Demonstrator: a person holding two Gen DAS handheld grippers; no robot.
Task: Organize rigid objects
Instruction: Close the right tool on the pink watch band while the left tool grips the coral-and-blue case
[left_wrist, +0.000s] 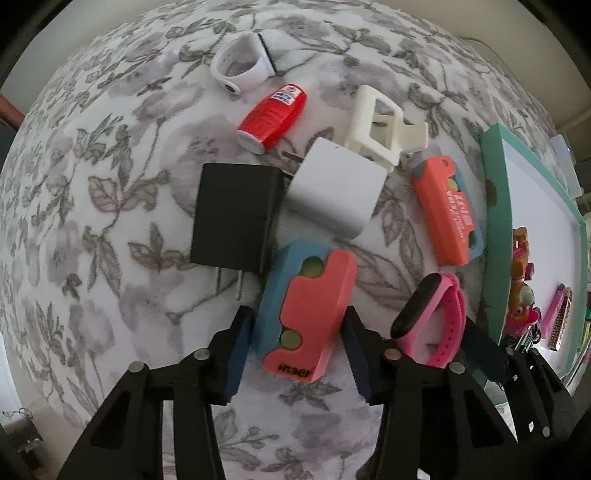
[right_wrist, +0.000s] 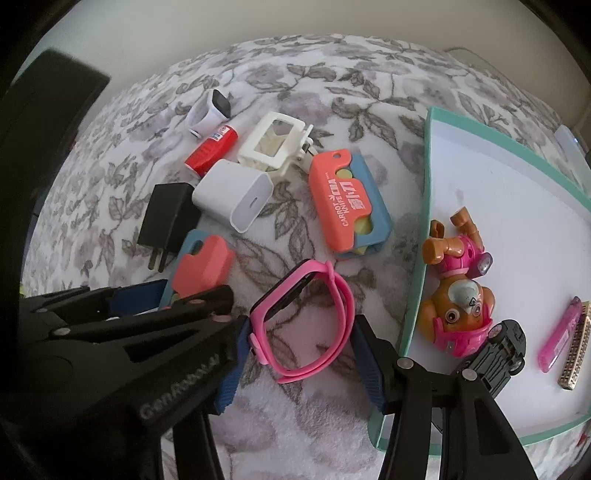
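My left gripper (left_wrist: 295, 350) is open, with its fingers on either side of a red-and-blue carrot knife toy (left_wrist: 308, 310) that lies on the floral cloth. My right gripper (right_wrist: 304, 360) is open around a pink smartwatch (right_wrist: 303, 317), which lies between its fingers on the cloth; the watch also shows in the left wrist view (left_wrist: 432, 317). A second red-and-blue carrot knife (right_wrist: 345, 201) lies further back. A teal-rimmed white tray (right_wrist: 517, 177) on the right holds a pink-and-brown toy dog (right_wrist: 456, 291), a dark toy car (right_wrist: 496, 356) and a pink lighter (right_wrist: 559, 338).
A black charger (left_wrist: 236, 216), a white charger (left_wrist: 338, 190), a cream plastic clip (left_wrist: 384, 125), a red tube (left_wrist: 273, 116) and a white watch (left_wrist: 242, 64) lie on the cloth behind the grippers. The left gripper's body (right_wrist: 110, 332) sits close to the left of my right gripper.
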